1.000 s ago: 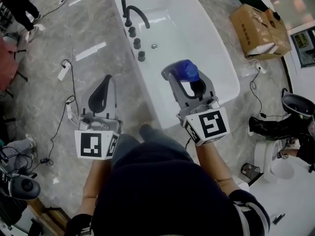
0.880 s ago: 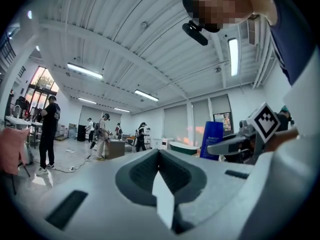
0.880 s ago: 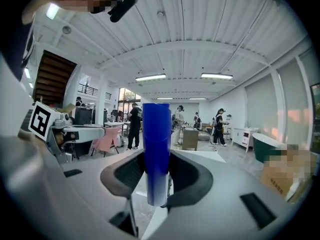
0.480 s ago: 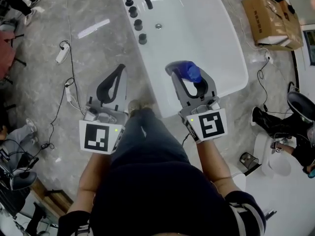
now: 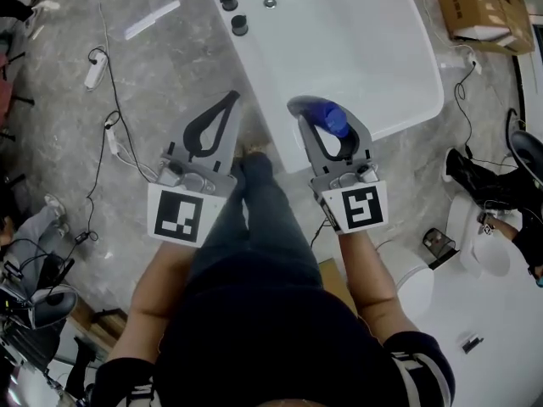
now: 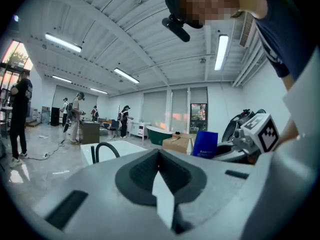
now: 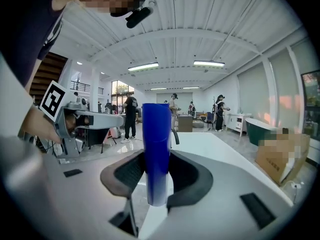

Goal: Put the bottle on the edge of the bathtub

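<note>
A blue bottle (image 5: 328, 119) stands upright between the pads of my right gripper (image 5: 327, 119), which is shut on it. In the right gripper view the bottle (image 7: 156, 149) rises from the jaws of that gripper (image 7: 152, 181), with the white bathtub (image 7: 220, 146) beyond. In the head view the bottle hangs above the near end of the bathtub (image 5: 259, 91). My left gripper (image 5: 231, 100) is shut and empty, over the floor left of the tub. The left gripper view shows its closed jaws (image 6: 161, 166), the bottle (image 6: 204, 144) and the right gripper (image 6: 252, 131).
Black tap knobs (image 5: 239, 25) stand on the tub's left rim and a drain (image 5: 270, 2) lies inside. A cardboard box (image 5: 475, 7) sits at the far right. Cables (image 5: 109, 130) trail over the grey floor at left. A white fixture (image 5: 411, 287) is at the near right.
The person has stepped toward the tub, whose near end now lies under the right gripper. Both grippers came forward. The bottle stays gripped.
</note>
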Tool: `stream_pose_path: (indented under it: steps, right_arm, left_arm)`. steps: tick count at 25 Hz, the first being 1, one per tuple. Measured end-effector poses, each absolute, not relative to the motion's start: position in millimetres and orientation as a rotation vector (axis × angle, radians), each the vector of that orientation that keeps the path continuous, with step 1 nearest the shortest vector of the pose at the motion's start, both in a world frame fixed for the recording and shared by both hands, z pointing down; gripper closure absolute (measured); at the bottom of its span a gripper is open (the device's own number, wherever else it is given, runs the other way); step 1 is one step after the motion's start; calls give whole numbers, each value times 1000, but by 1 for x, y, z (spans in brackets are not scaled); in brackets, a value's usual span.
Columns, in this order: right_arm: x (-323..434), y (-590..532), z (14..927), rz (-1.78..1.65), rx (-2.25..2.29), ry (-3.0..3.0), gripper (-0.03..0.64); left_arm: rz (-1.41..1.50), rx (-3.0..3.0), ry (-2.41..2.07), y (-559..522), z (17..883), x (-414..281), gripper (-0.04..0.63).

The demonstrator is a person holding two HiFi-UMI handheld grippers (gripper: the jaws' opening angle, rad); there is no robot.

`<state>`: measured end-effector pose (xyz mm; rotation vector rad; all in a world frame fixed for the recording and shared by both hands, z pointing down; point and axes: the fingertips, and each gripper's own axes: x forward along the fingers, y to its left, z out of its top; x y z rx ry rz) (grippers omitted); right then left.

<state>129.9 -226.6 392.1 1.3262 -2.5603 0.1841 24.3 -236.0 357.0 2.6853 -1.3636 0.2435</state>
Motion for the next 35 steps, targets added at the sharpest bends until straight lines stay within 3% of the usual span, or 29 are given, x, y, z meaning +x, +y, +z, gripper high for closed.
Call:
stream_pose_path:
  steps: [35]
  right_arm:
    - [135, -193, 598, 310, 1302, -2412, 457]
  left_arm:
    - [363, 2595, -1188, -222, 538, 36, 594]
